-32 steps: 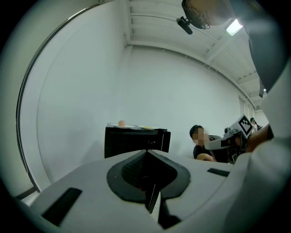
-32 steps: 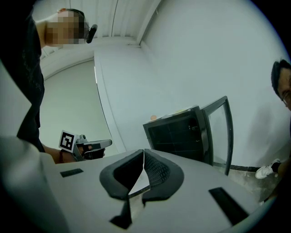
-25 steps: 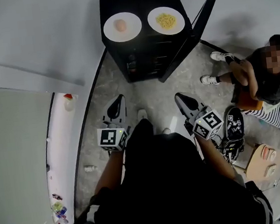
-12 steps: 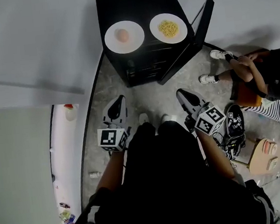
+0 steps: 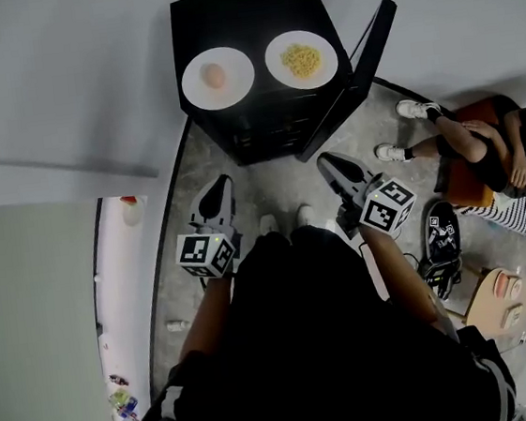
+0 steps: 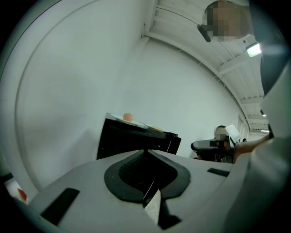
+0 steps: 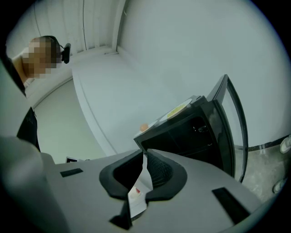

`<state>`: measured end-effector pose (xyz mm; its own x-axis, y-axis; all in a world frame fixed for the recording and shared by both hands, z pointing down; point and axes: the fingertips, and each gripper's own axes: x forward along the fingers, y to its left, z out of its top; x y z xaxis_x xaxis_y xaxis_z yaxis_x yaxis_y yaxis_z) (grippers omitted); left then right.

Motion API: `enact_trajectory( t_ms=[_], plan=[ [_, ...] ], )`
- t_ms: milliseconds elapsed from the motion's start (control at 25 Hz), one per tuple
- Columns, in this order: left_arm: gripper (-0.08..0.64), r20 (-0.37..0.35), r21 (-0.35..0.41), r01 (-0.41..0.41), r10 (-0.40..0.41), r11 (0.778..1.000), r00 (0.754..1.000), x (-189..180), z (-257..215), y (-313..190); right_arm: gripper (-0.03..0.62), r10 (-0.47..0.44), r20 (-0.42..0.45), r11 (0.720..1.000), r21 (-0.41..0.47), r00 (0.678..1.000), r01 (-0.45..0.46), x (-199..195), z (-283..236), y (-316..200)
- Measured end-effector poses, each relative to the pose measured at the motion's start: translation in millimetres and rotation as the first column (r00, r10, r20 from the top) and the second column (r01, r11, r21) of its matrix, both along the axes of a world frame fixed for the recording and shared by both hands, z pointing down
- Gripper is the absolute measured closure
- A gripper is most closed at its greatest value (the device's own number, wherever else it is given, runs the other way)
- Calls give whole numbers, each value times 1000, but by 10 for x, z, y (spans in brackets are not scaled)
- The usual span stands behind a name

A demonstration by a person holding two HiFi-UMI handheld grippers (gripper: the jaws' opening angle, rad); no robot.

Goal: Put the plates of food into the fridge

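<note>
Head view puts the black fridge closer to us than a second ago. We have stepped towards it, and the strip of floor in front of the fridge has narrowed. Its door hangs open at the fridge's right side, as before, so the dark shelves are already reachable.

Our left gripper and right gripper have both come forward with us. They point at the fridge front but are well short of it. Each one's fingers are pressed together with nothing between them.

Both plates remain on top of the fridge, untouched: the plate with a round pinkish item towards the left of the top, and the plate of yellow noodles towards the right.

We judge this to be the approach only. Neither plate is inside the fridge yet, and the fingers must spread before either can be taken.
</note>
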<state>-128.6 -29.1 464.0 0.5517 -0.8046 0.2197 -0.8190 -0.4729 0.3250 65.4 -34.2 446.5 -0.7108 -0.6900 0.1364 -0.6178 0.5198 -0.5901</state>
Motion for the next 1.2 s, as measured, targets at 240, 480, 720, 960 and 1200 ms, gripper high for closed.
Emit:
enact_trajectory(
  t_ms=[240,480,720,960,1200],
  plan=[
    [537,-180,3,-27,27,1000,983,134,-91,-55,566,18,83,1000,-25,996,-16,95,-2,-222],
    [537,-282,-9,1,-4,1000,960,102,-102,-191,547,34,125,999,-39,992,-30,116,-11,-427],
    [537,-285,14,-31,34,999,958,219,-109,-331,495,44,198,997,-72,979,-30,123,-23,-647],
    [537,-234,5,-67,67,998,970,359,-30,-392,460,61,278,994,-108,959,-32,140,-59,-849],
    [537,-218,-15,-62,58,998,974,386,34,-444,443,97,358,988,-145,929,-47,147,-134,-1070]
  ],
)
